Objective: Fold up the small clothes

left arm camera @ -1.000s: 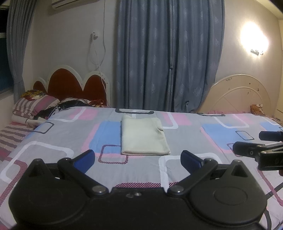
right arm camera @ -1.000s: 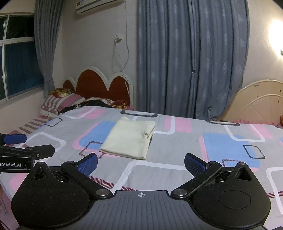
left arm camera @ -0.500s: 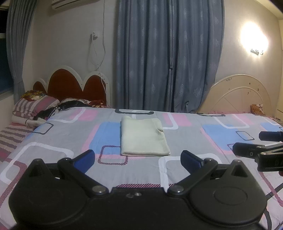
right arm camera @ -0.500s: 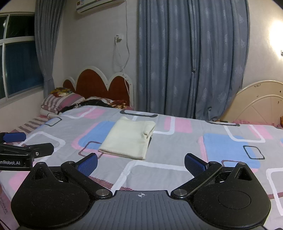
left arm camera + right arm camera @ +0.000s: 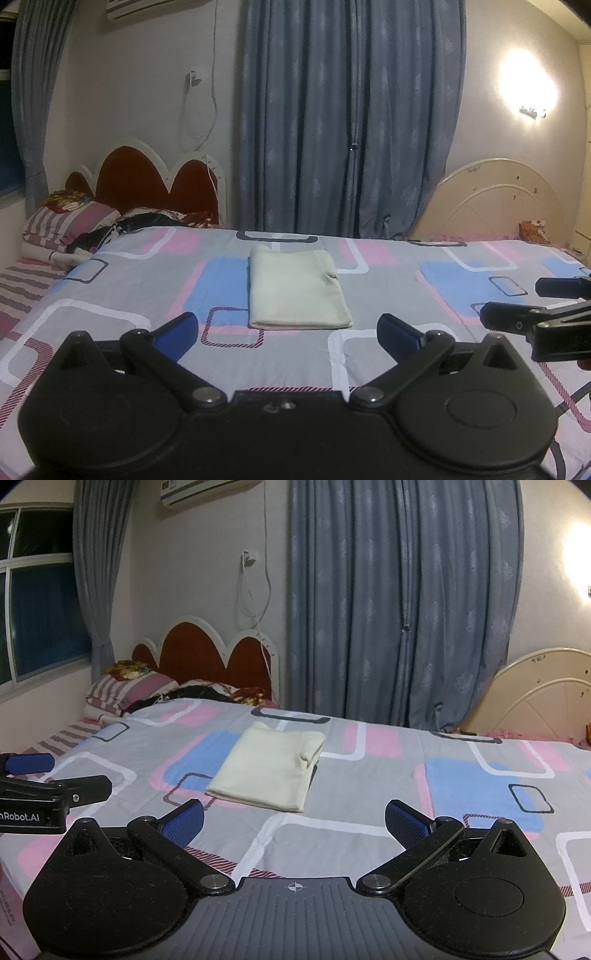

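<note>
1. Cloth [image 5: 295, 286], pale and already folded into a rectangle, lies flat on the bed [image 5: 388, 354], straight ahead of our left gripper [image 5: 287, 329] and apart from it.
2. Its long side runs away from us.
3. From our right gripper [image 5: 294, 818] it sits ahead and to the left.
4. Both grippers hang wide open, holding nothing.
5. We judge the left one better lined up.
</note>
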The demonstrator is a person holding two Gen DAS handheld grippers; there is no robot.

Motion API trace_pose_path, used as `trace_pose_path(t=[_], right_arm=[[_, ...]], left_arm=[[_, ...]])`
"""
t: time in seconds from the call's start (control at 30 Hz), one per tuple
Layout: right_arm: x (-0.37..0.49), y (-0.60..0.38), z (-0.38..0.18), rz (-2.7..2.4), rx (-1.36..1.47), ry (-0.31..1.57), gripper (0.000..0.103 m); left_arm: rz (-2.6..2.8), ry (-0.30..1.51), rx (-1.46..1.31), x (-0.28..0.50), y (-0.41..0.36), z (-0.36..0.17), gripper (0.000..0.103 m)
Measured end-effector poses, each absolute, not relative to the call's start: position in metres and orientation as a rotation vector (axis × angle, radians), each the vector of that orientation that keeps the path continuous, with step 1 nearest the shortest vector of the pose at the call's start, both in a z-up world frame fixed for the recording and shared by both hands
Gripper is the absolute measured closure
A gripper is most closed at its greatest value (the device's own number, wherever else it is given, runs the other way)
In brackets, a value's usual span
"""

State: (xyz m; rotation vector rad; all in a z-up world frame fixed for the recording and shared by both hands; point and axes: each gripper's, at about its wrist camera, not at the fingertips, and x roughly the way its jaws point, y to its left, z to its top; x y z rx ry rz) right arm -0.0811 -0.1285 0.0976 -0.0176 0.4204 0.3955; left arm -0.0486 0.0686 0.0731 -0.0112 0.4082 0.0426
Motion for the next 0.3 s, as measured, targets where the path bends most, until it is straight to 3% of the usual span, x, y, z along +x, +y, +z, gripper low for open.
trace_pose_path(t=[0.3], right_arm=[[-0.0801,-0.1309,0.0956,0.402,-0.026,0.42,0.0]], left_arm=[[0.014,0.398,-0.009,-0.0496,0.0692,0.0724,0.0]])
